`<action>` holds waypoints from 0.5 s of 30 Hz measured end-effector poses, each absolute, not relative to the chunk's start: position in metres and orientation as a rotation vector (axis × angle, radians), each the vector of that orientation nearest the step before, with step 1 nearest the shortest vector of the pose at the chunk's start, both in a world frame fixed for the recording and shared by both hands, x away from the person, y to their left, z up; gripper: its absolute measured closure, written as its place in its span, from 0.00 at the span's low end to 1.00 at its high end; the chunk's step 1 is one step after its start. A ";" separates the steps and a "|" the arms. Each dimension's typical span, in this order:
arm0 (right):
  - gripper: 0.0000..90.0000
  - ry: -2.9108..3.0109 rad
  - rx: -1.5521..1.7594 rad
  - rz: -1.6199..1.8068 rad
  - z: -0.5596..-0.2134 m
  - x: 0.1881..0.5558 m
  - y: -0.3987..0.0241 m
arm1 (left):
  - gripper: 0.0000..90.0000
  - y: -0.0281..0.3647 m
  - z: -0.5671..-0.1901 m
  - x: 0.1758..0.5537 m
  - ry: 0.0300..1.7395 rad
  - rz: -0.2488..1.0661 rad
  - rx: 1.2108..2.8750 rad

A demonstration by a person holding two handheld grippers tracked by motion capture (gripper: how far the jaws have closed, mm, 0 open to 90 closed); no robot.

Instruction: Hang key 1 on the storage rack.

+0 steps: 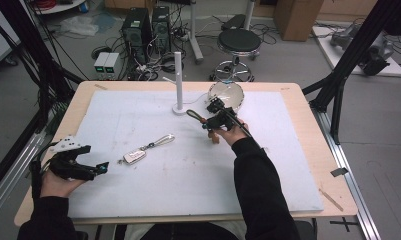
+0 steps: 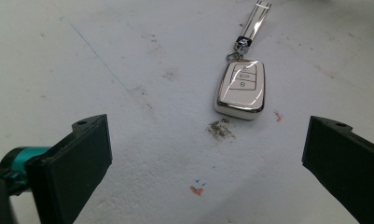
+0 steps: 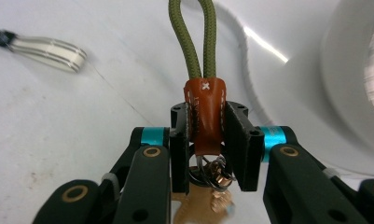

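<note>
A white car key fob (image 1: 134,156) with a silver strap (image 1: 163,141) lies on the white mat (image 1: 138,115), left of centre. My left gripper (image 1: 101,168) rests low at the left edge, open, jaws wide apart and pointing at the fob (image 2: 240,87), which lies a little ahead of them. My right gripper (image 1: 206,122) hovers near the white post stand (image 1: 178,82). It is shut on the brown leather tab (image 3: 205,116) of a keychain. The olive cord loop (image 3: 194,37) sticks out past the jaws, and a brass key (image 1: 215,136) dangles below.
A clear round bowl (image 1: 227,94) sits at the back, right of the stand's base (image 1: 178,109). The mat covers most of the wooden table (image 1: 318,150). A stool and computer gear stand on the floor beyond the far edge.
</note>
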State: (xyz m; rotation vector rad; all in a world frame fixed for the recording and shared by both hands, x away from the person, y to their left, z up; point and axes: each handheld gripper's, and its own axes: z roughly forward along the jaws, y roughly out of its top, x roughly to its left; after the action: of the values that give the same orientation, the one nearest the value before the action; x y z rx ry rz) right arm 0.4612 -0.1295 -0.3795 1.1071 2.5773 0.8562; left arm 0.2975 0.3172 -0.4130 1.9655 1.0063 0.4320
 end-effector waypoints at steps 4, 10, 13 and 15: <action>0.80 2.545 1.085 0.908 -0.364 0.459 -0.135 | 0.02 0.317 -0.413 0.298 1.010 0.430 1.959; 0.80 2.529 1.057 0.945 -0.345 0.457 -0.135 | 0.02 0.318 -0.413 0.297 1.005 0.432 1.966; 0.80 2.527 1.051 0.939 -0.340 0.457 -0.134 | 0.02 0.318 -0.413 0.297 1.005 0.432 1.966; 0.80 2.527 1.041 0.931 -0.337 0.458 -0.134 | 0.02 0.318 -0.413 0.297 1.005 0.432 1.966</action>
State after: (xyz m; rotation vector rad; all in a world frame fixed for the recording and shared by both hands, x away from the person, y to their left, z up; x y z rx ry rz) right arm 0.4578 -0.1342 -0.3366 1.0415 2.5270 0.9310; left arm 0.2971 0.3179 -0.4127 1.9664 1.0050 0.4316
